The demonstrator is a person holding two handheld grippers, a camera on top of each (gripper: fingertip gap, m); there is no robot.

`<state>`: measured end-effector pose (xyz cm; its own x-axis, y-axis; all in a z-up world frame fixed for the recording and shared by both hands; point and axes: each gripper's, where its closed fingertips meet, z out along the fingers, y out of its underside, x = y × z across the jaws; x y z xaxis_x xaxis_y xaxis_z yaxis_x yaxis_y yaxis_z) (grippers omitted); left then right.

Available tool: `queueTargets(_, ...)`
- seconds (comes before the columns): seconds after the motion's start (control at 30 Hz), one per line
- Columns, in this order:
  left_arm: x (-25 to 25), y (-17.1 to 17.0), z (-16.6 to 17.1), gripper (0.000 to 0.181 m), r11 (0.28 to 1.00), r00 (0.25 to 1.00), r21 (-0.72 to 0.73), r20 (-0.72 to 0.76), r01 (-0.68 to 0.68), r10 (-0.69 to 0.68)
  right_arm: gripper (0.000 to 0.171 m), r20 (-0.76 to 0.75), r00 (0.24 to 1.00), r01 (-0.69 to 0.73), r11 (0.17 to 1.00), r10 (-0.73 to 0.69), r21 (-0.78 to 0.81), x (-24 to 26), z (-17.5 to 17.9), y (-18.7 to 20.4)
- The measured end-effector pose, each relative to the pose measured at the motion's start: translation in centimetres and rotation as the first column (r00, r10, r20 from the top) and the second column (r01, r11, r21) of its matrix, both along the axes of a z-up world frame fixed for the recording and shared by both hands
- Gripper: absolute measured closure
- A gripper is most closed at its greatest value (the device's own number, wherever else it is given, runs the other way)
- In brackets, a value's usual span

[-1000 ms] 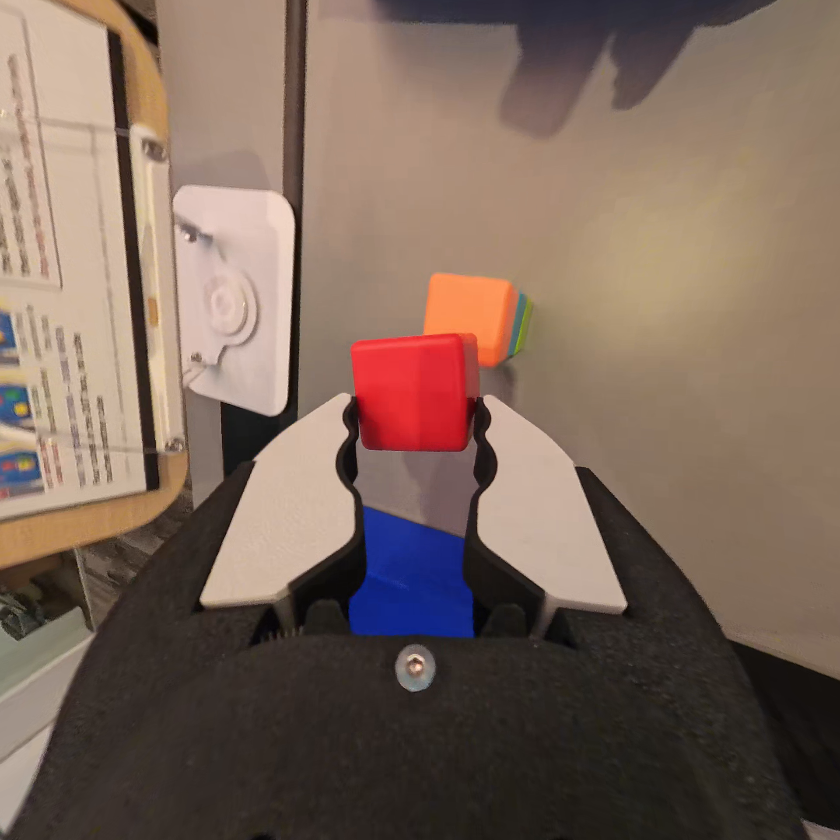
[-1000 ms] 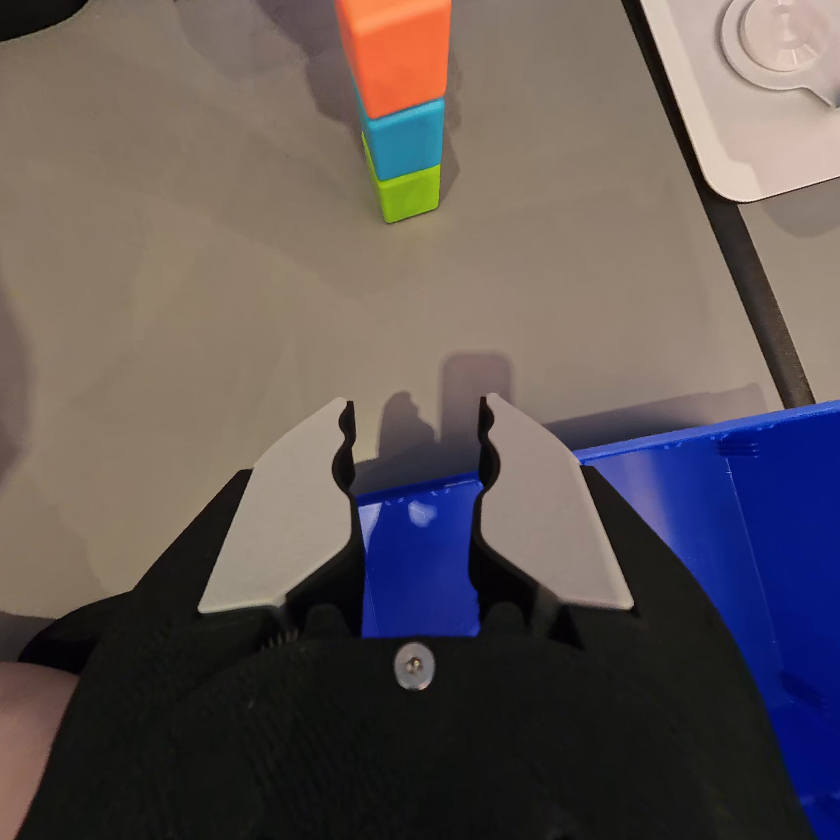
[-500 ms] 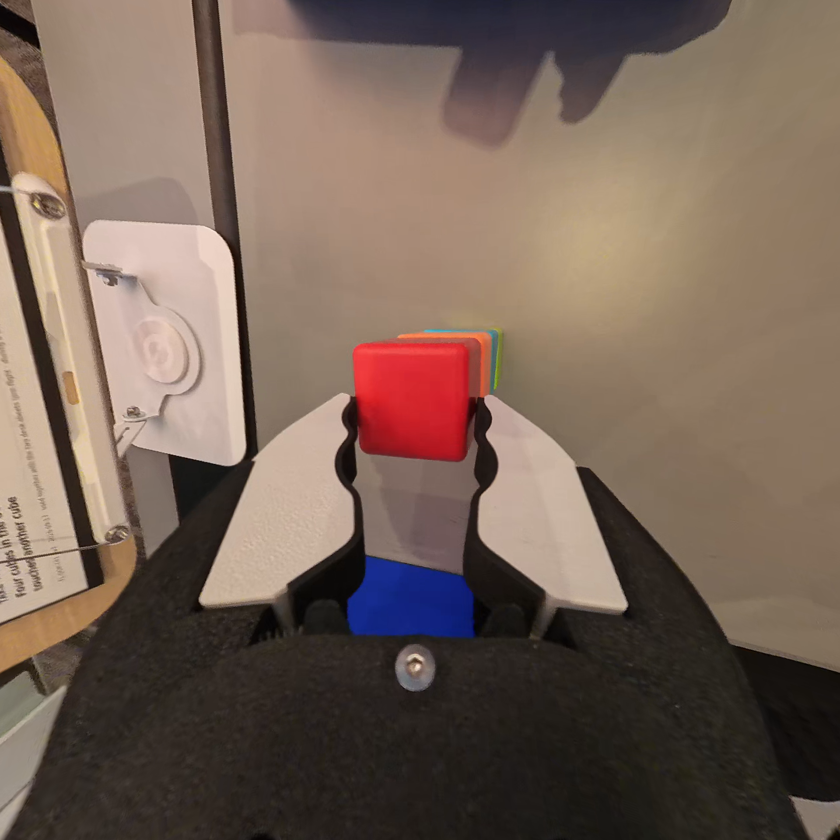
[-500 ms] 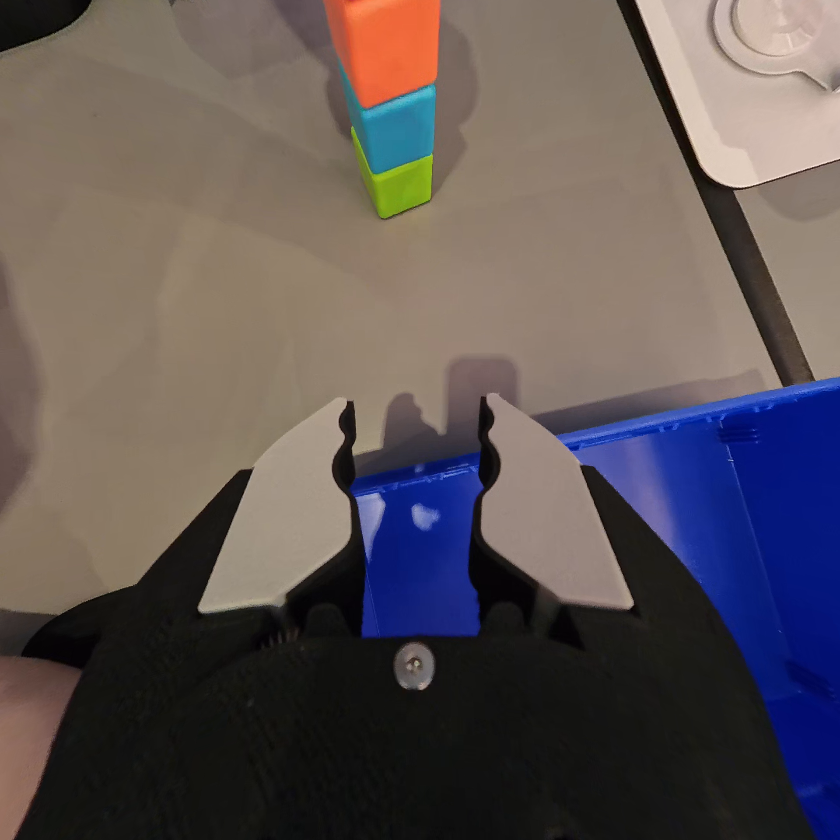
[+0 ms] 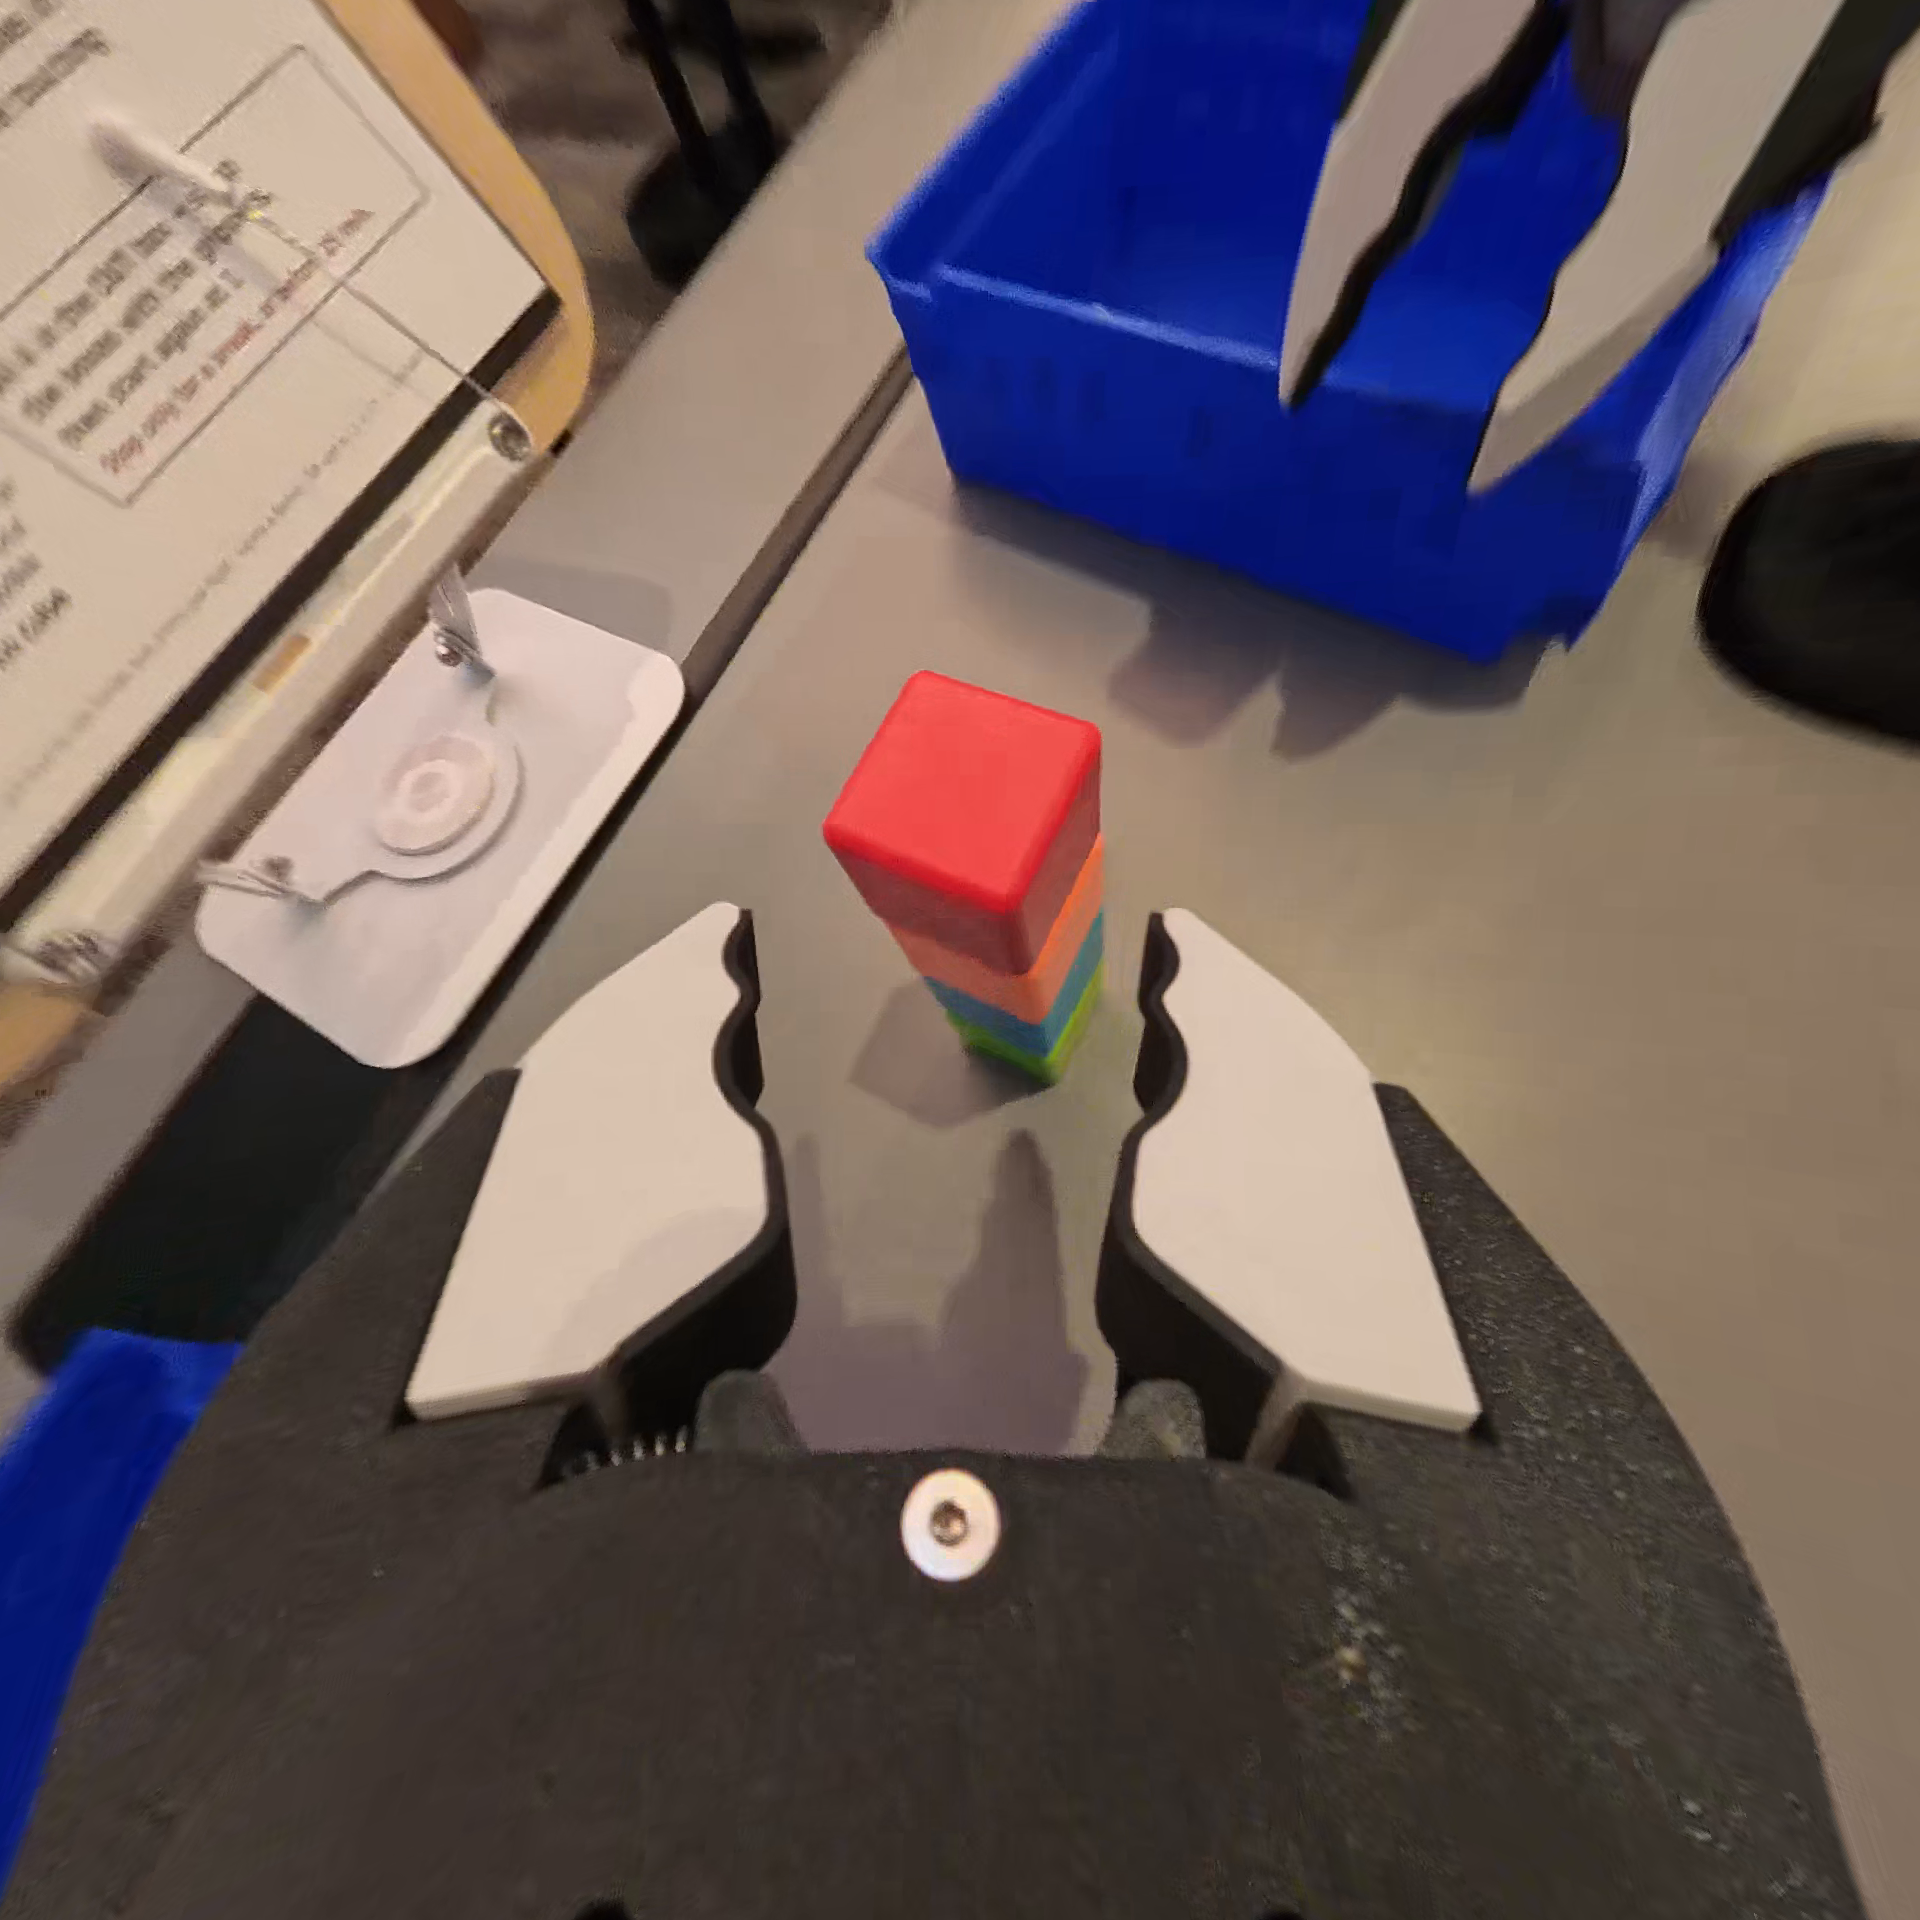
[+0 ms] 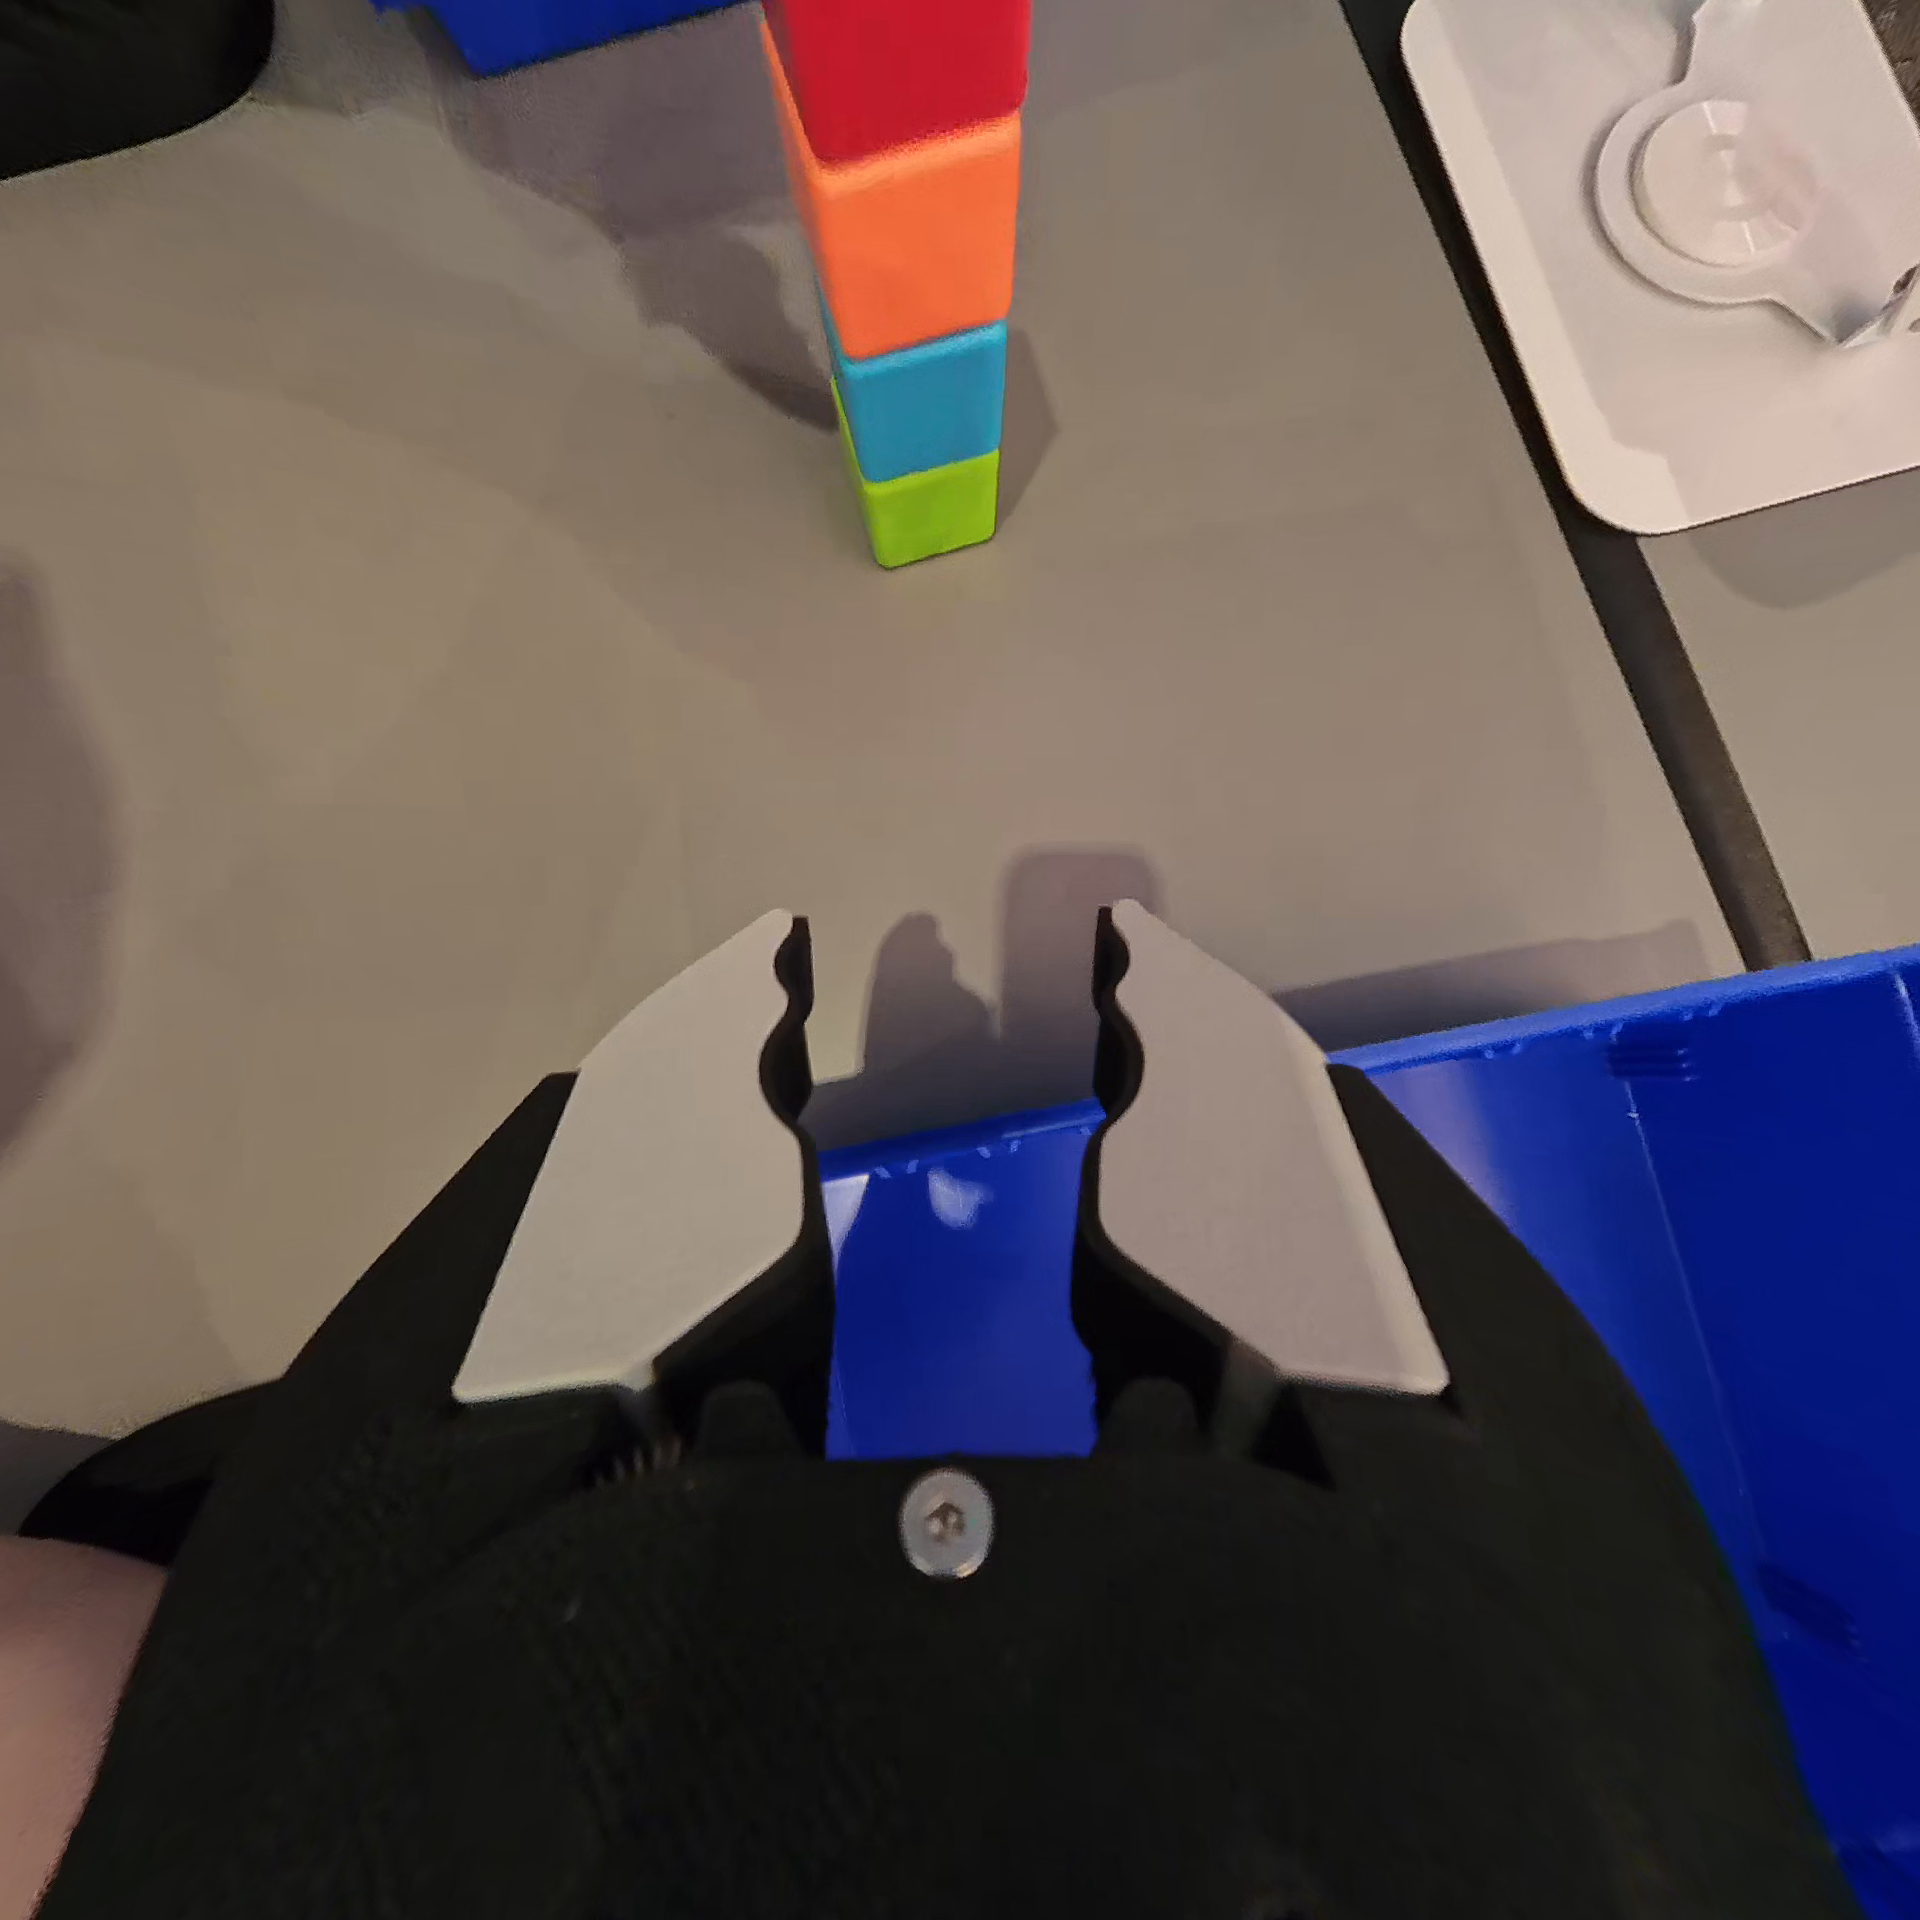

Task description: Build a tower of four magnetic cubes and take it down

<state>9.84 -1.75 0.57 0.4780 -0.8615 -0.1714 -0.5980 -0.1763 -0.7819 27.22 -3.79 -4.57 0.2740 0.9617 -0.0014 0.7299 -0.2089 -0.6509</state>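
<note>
Soft, warm indoor light falls from above onto a matte grey table, leaving dim, blurry-edged shadows beside the cube tower and under each gripper's fingers, with no harsh glare apart from small highlights on the blue bin. The left wrist view is smeared by motion blur toward its edges, so the printed sheet, the far blue bin and the other gripper look streaked. Both views bend outward like a wide-angle lens, and the right wrist view is sharper.

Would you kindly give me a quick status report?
Both grippers, left and right, open, empty. Four-cube tower standing, red cube on top. Nothing in the way.
</note>
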Motion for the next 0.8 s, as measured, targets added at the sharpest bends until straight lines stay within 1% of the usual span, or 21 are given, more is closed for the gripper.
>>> queueTargets(0.07, 0.1, -0.1, -1.2, 0.1, 0.996, 0.987, 0.001, 0.132, -0.088, 0.087, 0.118, -0.003, 1.0, -0.001, 1.0, 0.001, 0.017, -0.3, 0.2, 0.2)
queueTargets(0.13, 0.5, 0.0, -2.6, 0.094, 0.985, 0.953, -0.028, 0.249, -0.169, 0.171, 0.118, -0.01, 1.0, 0.0, 1.0, 0.001, 0.03, -0.8, 0.4, 0.3)
queueTargets(0.17, 0.9, 0.1, -3.3, 0.087, 0.98, 0.933, -0.053, 0.301, -0.191, 0.198, 0.118, -0.012, 1.0, -0.003, 0.999, 0.003, 0.036, -1.0, 0.5, 0.3)
queueTargets(0.2, 1.3, 0.1, -3.9, 0.08, 0.977, 0.915, -0.074, 0.341, -0.202, 0.215, 0.118, -0.012, 1.0, -0.004, 0.999, 0.004, 0.044, -1.2, 0.5, 0.3)
queueTargets(0.3, 1.6, 1.3, -5.6, 0.077, 0.96, 0.883, -0.06, 0.382, -0.272, 0.274, 0.118, -0.006, 1.0, -0.011, 0.998, 0.011, 0.057, -1.6, 0.6, 0.3)
queueTargets(0.43, 2.5, 2.2, -6.6, 0.081, 0.965, 0.89, 0.002, 0.387, -0.261, 0.24, 0.118, 0.003, 1.0, -0.02, 0.997, 0.02, 0.069, -2.0, 0.7, 0.2)
queueTargets(0.57, 3.6, 2.7, -6.7, 0.086, 0.976, 0.874, 0.008, 0.447, -0.219, 0.193, 0.118, -0.007, 1.0, -0.027, 0.996, 0.028, 0.08, -2.6, 0.8, 0.3)
queueTargets(0.6, 3.7, 2.9, -6.5, 0.088, 0.976, 0.86, 0.005, 0.475, -0.216, 0.188, 0.118, -0.008, 1.0, -0.028, 0.996, 0.028, 0.082, -2.8, 0.8, 0.3)
queueTargets(0.67, 4.3, 2.8, -6.0, 0.1, 0.984, 0.826, -0.023, 0.54, -0.175, 0.159, 0.118, -0.009, 0.999, -0.031, 0.996, 0.032, 0.087, -3.1, 0.7, 0.4)
queueTargets(0.73, 4.6, 2.9, -6.6, 0.113, 0.988, 0.821, -0.057, 0.55, -0.146, 0.153, 0.118, -0.013, 0.999, -0.035, 0.995, 0.036, 0.091, -3.4, 0.8, 0.5)
queueTargets(0.8, 4.8, 2.9, -6.7, 0.113, 0.99, 0.817, -0.051, 0.56, -0.13, 0.136, 0.118, -0.023, 0.999, -0.029, 0.994, 0.032, 0.109, -3.7, 1.0, 0.7)
